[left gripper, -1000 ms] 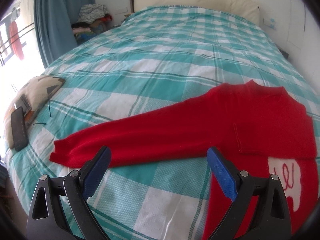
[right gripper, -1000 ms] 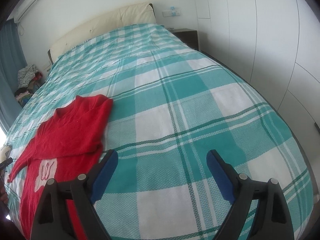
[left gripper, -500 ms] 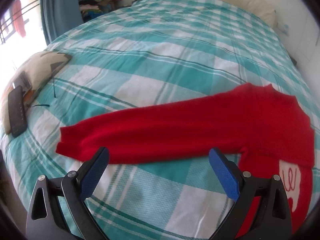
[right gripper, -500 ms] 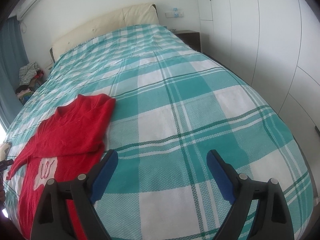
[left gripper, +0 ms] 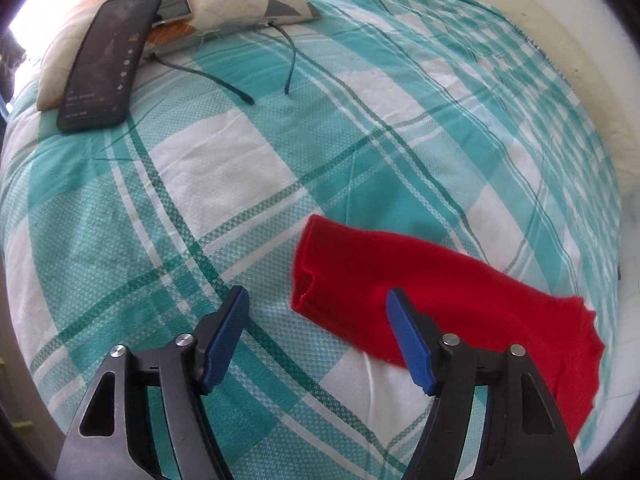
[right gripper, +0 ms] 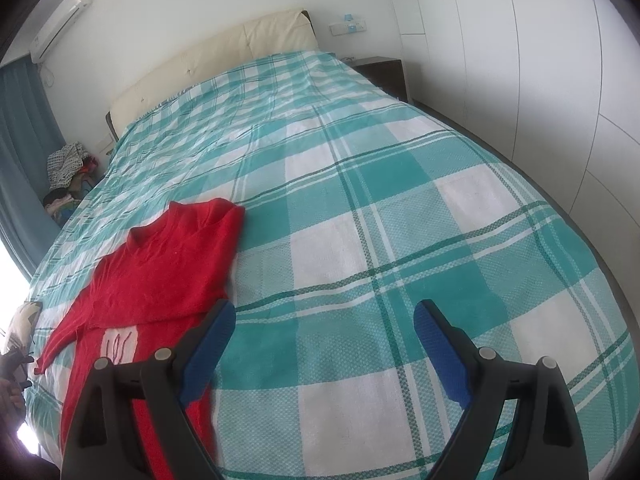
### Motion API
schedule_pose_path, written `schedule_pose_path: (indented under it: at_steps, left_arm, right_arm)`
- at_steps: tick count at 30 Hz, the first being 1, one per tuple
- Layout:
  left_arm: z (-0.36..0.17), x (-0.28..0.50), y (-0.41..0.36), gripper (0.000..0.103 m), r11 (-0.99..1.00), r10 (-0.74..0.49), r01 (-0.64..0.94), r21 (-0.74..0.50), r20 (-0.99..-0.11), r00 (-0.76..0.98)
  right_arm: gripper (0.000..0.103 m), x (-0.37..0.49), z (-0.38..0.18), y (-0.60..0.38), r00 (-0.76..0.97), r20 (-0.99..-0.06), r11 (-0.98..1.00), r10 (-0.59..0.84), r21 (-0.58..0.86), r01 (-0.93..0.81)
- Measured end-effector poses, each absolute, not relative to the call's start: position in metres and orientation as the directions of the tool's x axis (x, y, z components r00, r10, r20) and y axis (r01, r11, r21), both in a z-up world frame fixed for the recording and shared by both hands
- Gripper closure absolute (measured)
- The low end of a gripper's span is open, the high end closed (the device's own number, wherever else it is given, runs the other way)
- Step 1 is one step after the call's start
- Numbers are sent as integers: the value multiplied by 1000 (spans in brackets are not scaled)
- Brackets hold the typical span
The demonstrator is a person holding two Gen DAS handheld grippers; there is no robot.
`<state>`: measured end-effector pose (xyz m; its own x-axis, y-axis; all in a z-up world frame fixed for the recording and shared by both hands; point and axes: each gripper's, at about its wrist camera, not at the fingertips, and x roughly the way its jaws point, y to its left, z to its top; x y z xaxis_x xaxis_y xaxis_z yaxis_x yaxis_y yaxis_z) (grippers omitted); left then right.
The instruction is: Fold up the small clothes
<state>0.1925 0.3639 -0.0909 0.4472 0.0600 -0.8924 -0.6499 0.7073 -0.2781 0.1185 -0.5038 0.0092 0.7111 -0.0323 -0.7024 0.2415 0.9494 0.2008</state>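
A small red sweater [right gripper: 160, 272] with a white patch on its front lies flat on the teal checked bedspread [right gripper: 360, 208], its right sleeve folded across the chest. Its left sleeve [left gripper: 420, 292] stretches out, the cuff just ahead of my left gripper [left gripper: 316, 316]. The left gripper is open and empty, a little above the bed, its right finger over the sleeve. My right gripper [right gripper: 320, 320] is open and empty, hovering to the right of the sweater's body.
A pillow [left gripper: 240, 4] with two phones [left gripper: 104, 64] and a cable lies at the bed's left edge. A cream headboard [right gripper: 208, 60], a clothes pile [right gripper: 68, 172] by the curtain, a nightstand [right gripper: 384, 76] and white wardrobes [right gripper: 540, 80] surround the bed.
My left gripper has swung left and down along the outstretched sleeve to its cuff, bringing the pillow and phones close. The right gripper has barely moved. Both stay open.
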Motion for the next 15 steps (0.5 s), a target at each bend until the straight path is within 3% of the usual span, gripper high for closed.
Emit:
schedule_pose_path:
  at_steps: [3, 4, 5, 11, 15]
  left_arm:
    - [-101, 193, 371, 63, 649, 47, -694, -311, -895, 444]
    - [-103, 193, 373, 87, 637, 39, -700, -323, -893, 448]
    - [-105, 194, 374, 99, 630, 17, -696, -343, -891, 454]
    - [-64, 188, 348, 101, 685, 97, -646, -336, -837, 538]
    - [9, 215, 281, 101, 848, 107, -457, -268, -758, 643]
  right_arm:
    - [13, 119, 7, -499, 708, -705, 955, -42, 180, 235]
    - [13, 119, 7, -498, 708, -705, 957, -45, 173, 232]
    - [13, 119, 7, -497, 708, -705, 959, -48, 165, 229]
    - [13, 116, 10, -499, 720, -692, 960, -53, 165, 228]
    - [13, 118, 10, -502, 720, -691, 957, -59, 167, 238]
